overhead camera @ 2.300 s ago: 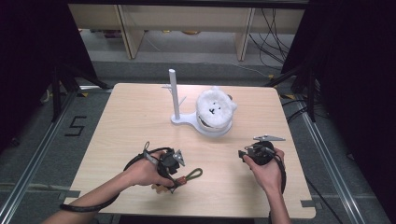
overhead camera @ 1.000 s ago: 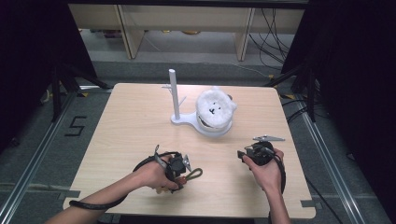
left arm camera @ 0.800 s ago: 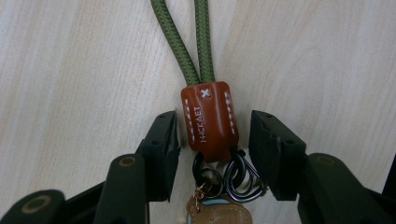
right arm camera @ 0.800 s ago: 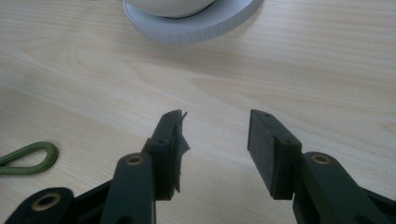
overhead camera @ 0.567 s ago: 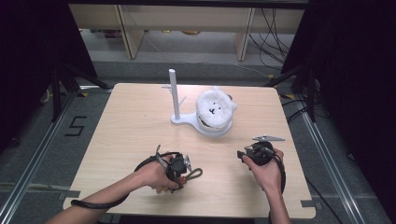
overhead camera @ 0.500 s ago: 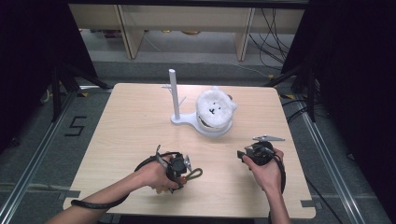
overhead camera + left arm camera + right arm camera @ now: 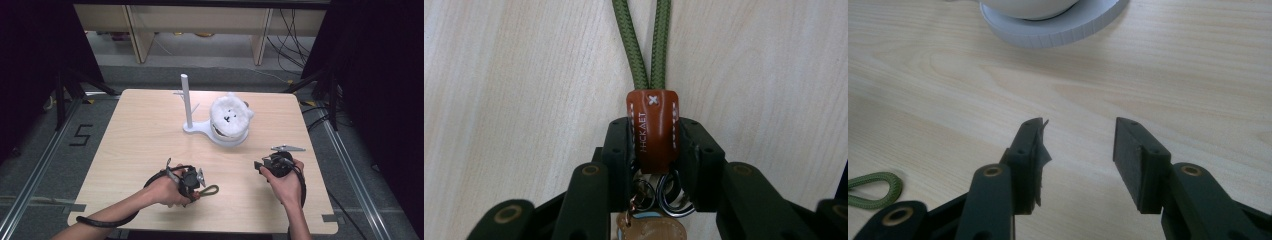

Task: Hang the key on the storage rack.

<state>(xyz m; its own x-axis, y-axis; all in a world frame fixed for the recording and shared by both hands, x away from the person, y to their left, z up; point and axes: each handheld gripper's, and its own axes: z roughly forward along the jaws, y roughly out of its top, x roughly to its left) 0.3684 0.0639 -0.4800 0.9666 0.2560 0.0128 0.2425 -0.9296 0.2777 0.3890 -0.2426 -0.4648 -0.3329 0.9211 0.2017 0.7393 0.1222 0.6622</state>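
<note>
The keychain [image 7: 652,132] has a brown leather tab with white stitching and small stamped lettering, a doubled olive-green cord loop [image 7: 644,45] running out of its top, and metal rings [image 7: 659,192] below the tab with a tan leather piece under them. The left tongs [image 7: 653,145] are clenched on the brown tab, one jaw pressed to each side of it, while the cord lies flat on the pale wooden tabletop [image 7: 140,135]. In the high view the keychain sits near the front edge at about 7 o'clock from the tabletop's centre, the green loop [image 7: 209,190] pointing toward 3 o'clock from the left tongs [image 7: 192,180]. The right tongs [image 7: 265,165] rest at about 5 o'clock, well apart from the keychain, their jaws spread and holding nothing. Toward 12 o'clock from both stands a white stand [image 7: 187,102] with an upright post and small pegs; its round base carries a white fluffy plush toy [image 7: 230,117]. The wood between the keychain and the stand is bare.
</note>
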